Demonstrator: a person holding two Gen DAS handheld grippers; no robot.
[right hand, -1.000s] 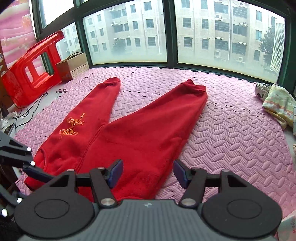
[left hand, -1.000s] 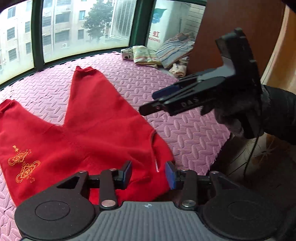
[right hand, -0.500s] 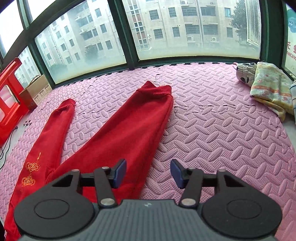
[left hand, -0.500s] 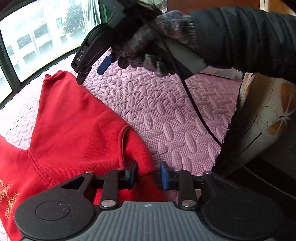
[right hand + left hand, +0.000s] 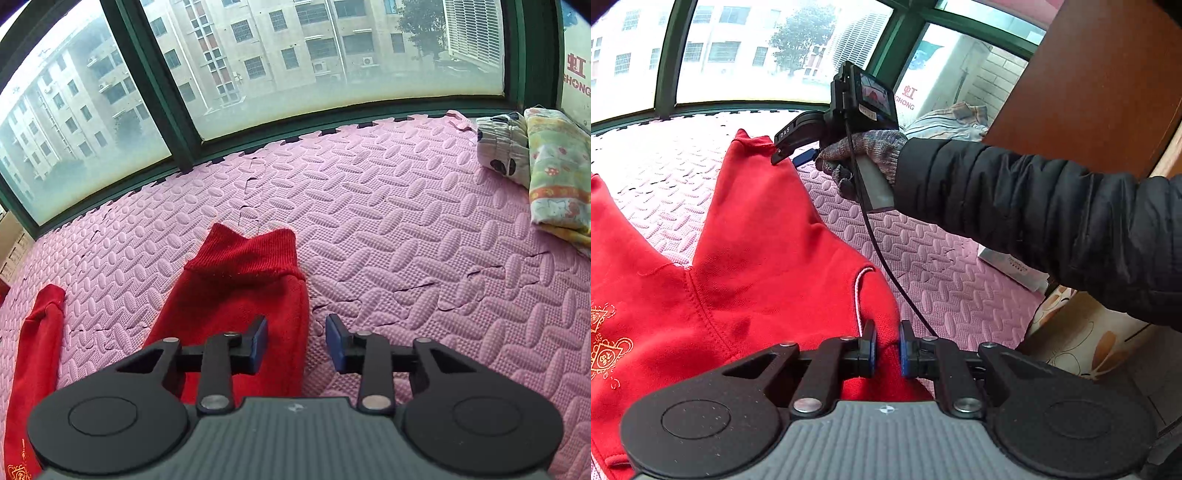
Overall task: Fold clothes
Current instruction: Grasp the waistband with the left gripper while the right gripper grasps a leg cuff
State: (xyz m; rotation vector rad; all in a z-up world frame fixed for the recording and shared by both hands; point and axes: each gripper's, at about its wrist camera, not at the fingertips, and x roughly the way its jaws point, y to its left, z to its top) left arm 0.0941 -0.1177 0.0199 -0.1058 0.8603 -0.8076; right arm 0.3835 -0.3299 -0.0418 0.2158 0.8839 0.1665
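Left gripper (image 5: 885, 347): we see its jaws nearly closed at the waist edge of the red trousers (image 5: 757, 266), close to the pocket seam; red cloth sits in the narrow gap, so we judge it pinched, though the contact itself is partly hidden.
Right gripper (image 5: 296, 341): released, jaws spread, one pad over the outer edge of the trouser leg, the other over the pink foam mat (image 5: 424, 229); it is low over the leg just short of the ribbed cuff (image 5: 243, 253).
Trousers: spread flat on the mat, legs splayed in a V, gold embroidery on the far leg.
Doing the step well: we judge that the right jaws should close on both layers near the cuff, then both grippers lift together and carry this leg over the other, edges aligned.
Risk: we may catch one layer only, or drag the mat tile.
Containers: none in view; folded clothes (image 5: 546, 173) lie loose in the mat's corner.
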